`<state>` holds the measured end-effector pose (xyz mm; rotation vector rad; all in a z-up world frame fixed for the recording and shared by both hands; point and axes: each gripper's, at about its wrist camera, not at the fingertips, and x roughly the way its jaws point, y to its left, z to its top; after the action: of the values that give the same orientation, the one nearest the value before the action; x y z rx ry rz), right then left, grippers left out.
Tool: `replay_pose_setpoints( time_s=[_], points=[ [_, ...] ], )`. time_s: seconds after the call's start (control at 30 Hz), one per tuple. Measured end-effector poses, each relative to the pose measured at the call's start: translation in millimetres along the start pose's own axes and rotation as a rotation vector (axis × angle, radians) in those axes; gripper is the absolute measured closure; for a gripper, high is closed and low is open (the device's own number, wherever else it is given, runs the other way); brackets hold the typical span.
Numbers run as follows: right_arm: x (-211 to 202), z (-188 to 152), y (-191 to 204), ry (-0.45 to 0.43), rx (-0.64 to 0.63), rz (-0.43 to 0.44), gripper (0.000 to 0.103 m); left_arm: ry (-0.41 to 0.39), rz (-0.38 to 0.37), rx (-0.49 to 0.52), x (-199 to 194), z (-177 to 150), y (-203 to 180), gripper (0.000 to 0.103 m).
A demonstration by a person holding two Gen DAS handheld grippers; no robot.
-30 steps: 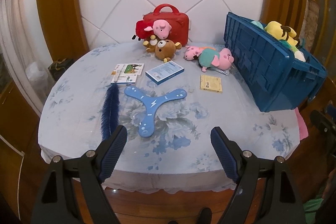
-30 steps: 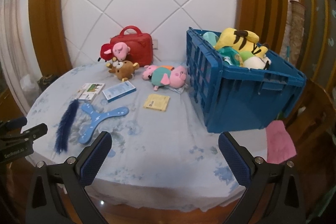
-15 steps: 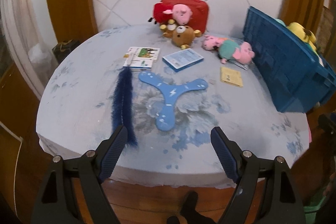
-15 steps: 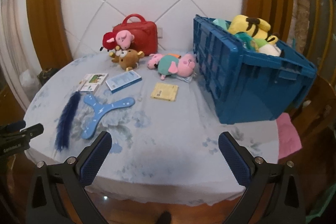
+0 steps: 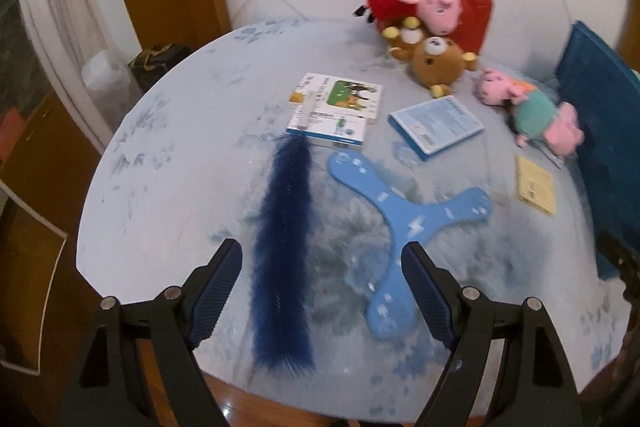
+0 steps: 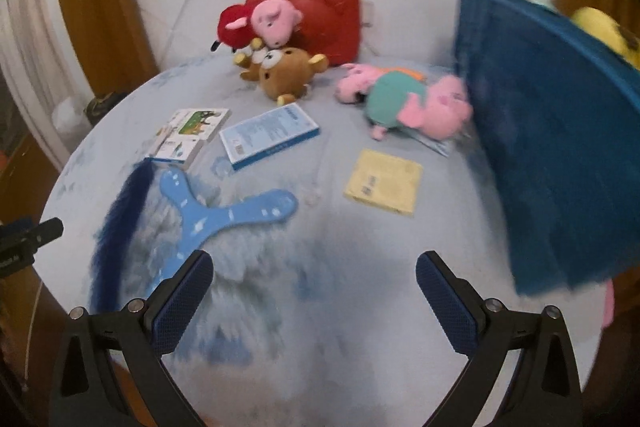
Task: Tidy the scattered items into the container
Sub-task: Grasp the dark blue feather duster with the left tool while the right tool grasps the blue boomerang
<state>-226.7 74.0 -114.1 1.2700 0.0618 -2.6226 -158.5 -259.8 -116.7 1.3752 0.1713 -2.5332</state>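
Note:
My left gripper (image 5: 322, 267) is open and empty, low over the near table edge, with the dark blue feather (image 5: 284, 219) and the light blue boomerang (image 5: 404, 211) between its fingers. My right gripper (image 6: 314, 279) is open and empty above the tablecloth, the boomerang (image 6: 224, 219) by its left finger. The blue crate (image 6: 560, 131) stands at the right with a yellow plush (image 6: 604, 27) inside. On the table lie a yellow packet (image 6: 384, 183), a blue box (image 6: 270, 137), card boxes (image 6: 188, 131), a brown bear (image 6: 284, 75) and pig plushes (image 6: 408, 103).
A red case (image 6: 316, 15) with a pink pig plush (image 6: 272, 21) leaning on it stands at the back by the white padded wall. The round table (image 5: 168, 195) drops off at its near edge. Wooden panels stand at both sides.
Both grippers have moved forward and lower toward the table. The left one now straddles the feather and boomerang. The right one has come closer to the boomerang and the yellow packet.

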Motion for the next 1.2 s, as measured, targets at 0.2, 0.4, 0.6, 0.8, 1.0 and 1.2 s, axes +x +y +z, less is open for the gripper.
replay_pose_setpoints(
  time_s=[0.2,0.4,0.6,0.8,1.0,1.2],
  points=[
    [56.6,39.1,30.8,0.078,-0.065,0.071,0.0,0.057,0.059,-0.067,35.5,22.2,33.8,0.021],
    [88.0,60.5,61.6,0.111,-0.083,0.082,0.0,0.089,0.046,-0.041,69.6,44.6,57.5,0.021],
    [109.1,69.9,85.0,0.117,-0.02,0.013,0.001,0.158,-0.018,0.059,124.4,61.1,67.2,0.021],
    [138.6,52.3,107.6,0.188,0.055,-0.011,0.02,0.226,-0.074,0.138,164.2,57.8,69.2,0.021],
    [156.8,17.3,127.6,0.286,0.067,0.006,0.048,0.264,-0.082,0.165,178.1,24.5,65.3,0.021],
    [151.1,-12.3,140.3,0.308,0.068,0.038,0.046,0.257,-0.087,0.147,174.4,-4.5,64.8,0.021]
  ],
)
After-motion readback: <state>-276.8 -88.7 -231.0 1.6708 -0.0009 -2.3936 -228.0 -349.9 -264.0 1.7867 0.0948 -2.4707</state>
